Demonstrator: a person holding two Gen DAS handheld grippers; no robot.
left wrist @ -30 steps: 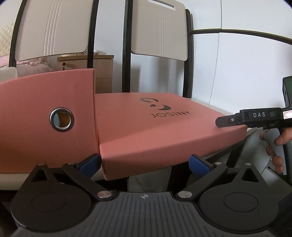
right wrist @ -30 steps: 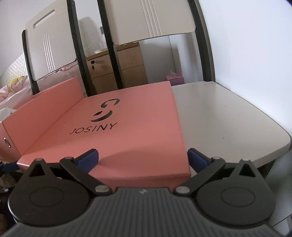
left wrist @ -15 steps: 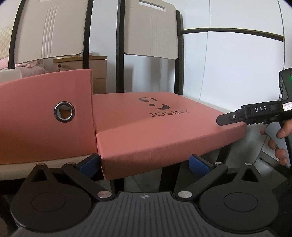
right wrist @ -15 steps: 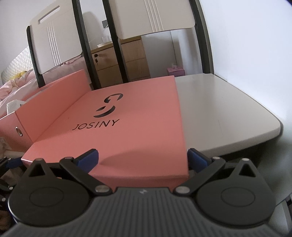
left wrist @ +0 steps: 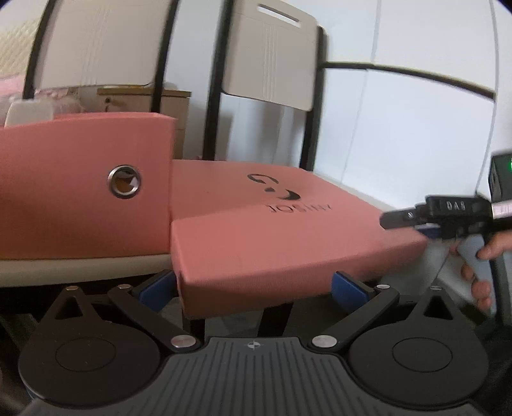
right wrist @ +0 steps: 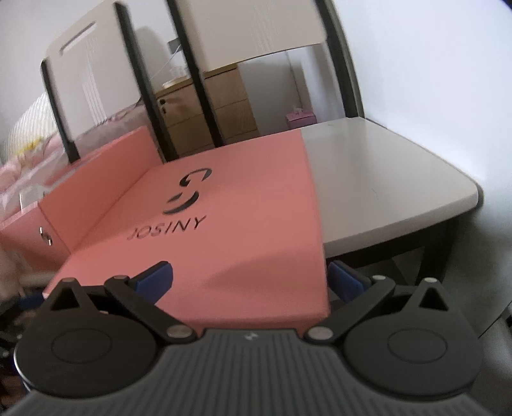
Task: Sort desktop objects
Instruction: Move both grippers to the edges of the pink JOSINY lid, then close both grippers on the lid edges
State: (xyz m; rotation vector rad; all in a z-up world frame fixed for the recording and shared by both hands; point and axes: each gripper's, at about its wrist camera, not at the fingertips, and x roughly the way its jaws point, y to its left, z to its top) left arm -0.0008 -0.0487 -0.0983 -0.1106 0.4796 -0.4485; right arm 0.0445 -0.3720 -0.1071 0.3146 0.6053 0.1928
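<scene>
While chairs [right wrist: 243,35] stand behind, box [right wrist: 48,208] adjoins lid [right wrist: 224,224].

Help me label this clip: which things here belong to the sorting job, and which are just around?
In the job:
pink lid
pink box
left gripper
right gripper

Just around:
white desk
wooden drawers

Soft, even daylight fills both views, with no glare. Motion blur smears everything, worst on the chair backs [right wrist: 256,28]. Fisheye bends straight lines at the edges. A dim shadow lies on the pink lid [right wrist: 256,275].
</scene>
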